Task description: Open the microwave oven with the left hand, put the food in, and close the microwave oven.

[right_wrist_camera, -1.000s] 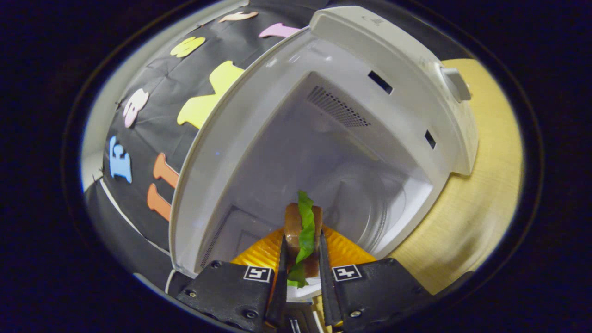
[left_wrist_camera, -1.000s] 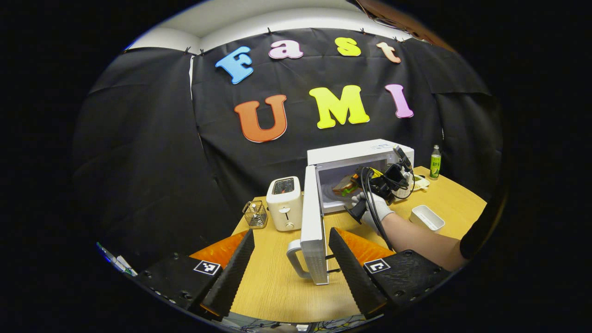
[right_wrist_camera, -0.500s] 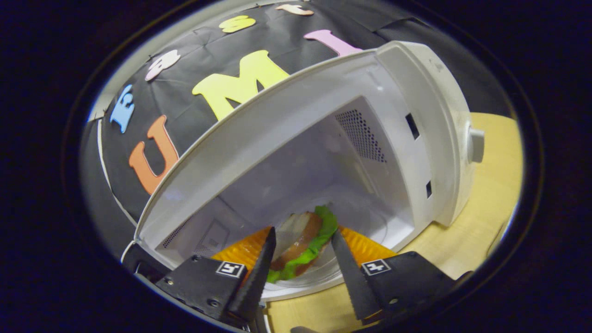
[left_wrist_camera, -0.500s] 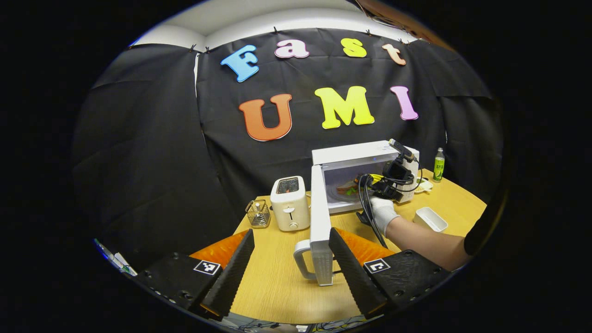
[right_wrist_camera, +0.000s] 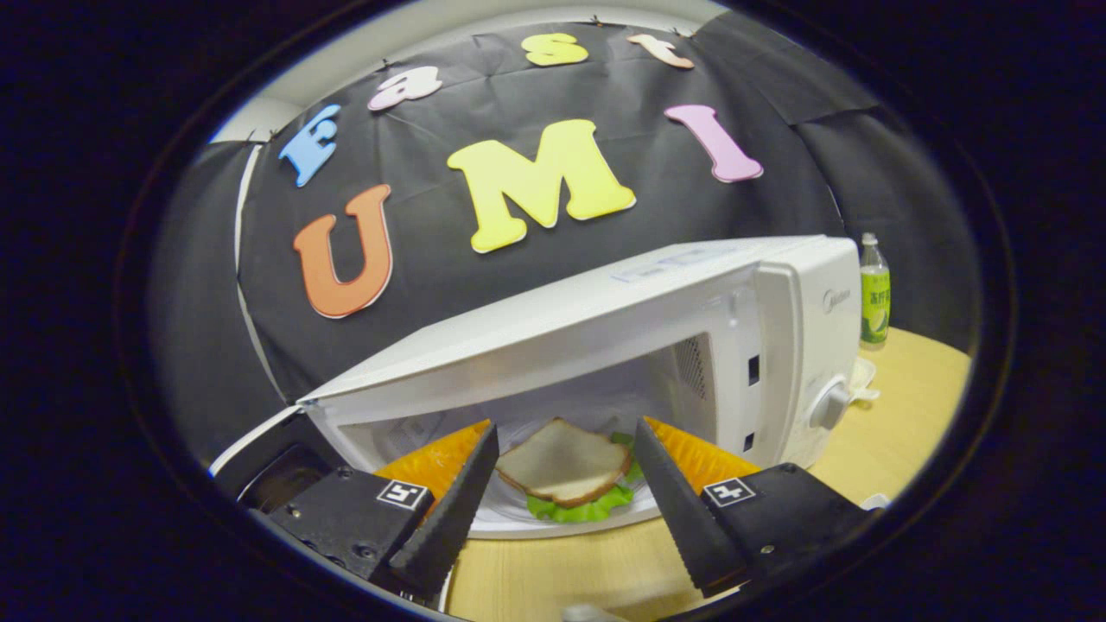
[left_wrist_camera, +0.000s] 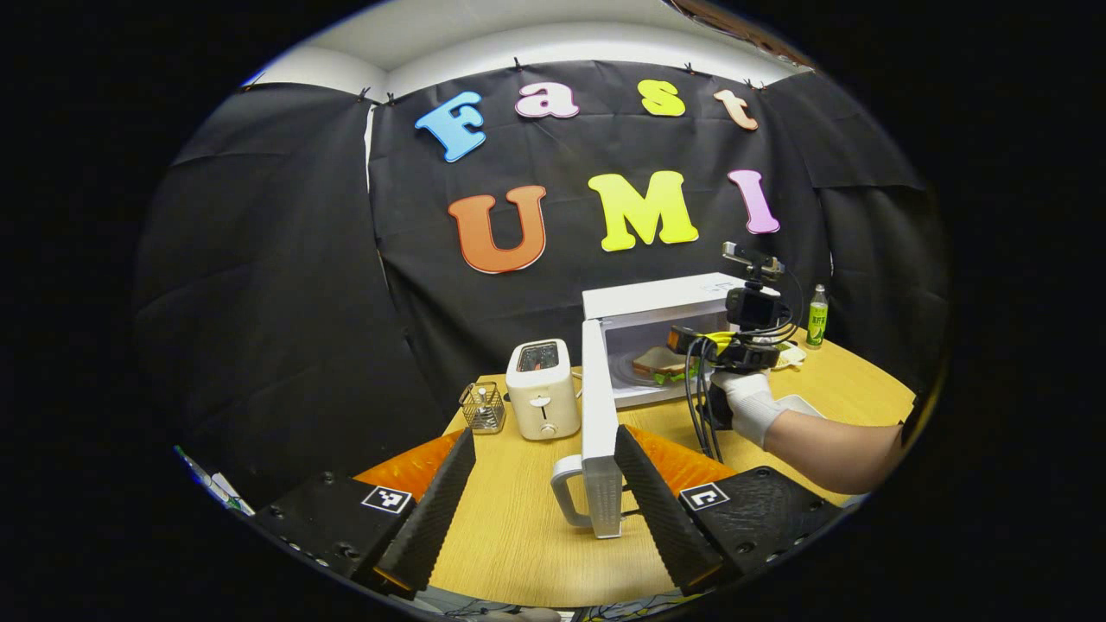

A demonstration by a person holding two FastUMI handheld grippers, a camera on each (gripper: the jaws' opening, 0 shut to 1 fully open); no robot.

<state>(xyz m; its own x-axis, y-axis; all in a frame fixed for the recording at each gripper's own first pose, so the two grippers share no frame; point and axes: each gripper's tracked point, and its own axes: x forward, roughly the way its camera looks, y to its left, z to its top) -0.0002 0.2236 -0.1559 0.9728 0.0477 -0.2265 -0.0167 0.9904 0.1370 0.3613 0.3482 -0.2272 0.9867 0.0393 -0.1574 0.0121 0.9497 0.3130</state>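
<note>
The white microwave (left_wrist_camera: 657, 298) (right_wrist_camera: 605, 311) stands on the wooden table with its door (left_wrist_camera: 598, 415) swung wide open toward me. A sandwich (right_wrist_camera: 566, 473) (left_wrist_camera: 661, 363) with lettuce lies flat on the turntable inside. My right gripper (right_wrist_camera: 562, 497) is open just outside the cavity mouth, the sandwich lying free beyond its fingers. In the left gripper view a gloved hand (left_wrist_camera: 743, 399) holds that gripper in front of the microwave. My left gripper (left_wrist_camera: 540, 505) is open near the table's front, its fingers on either side of the door's handle (left_wrist_camera: 566, 492) without touching it.
A white toaster (left_wrist_camera: 542, 389) and a small wire basket (left_wrist_camera: 481, 406) stand left of the door. A green bottle (left_wrist_camera: 816, 315) (right_wrist_camera: 874, 294) stands right of the microwave, beside a small plate (left_wrist_camera: 788, 356). A white box (left_wrist_camera: 799, 404) sits behind the person's forearm.
My right gripper opened, laid the sandwich flat on the turntable and drew back out of the cavity while levelling. The left gripper backed away slightly from the door.
</note>
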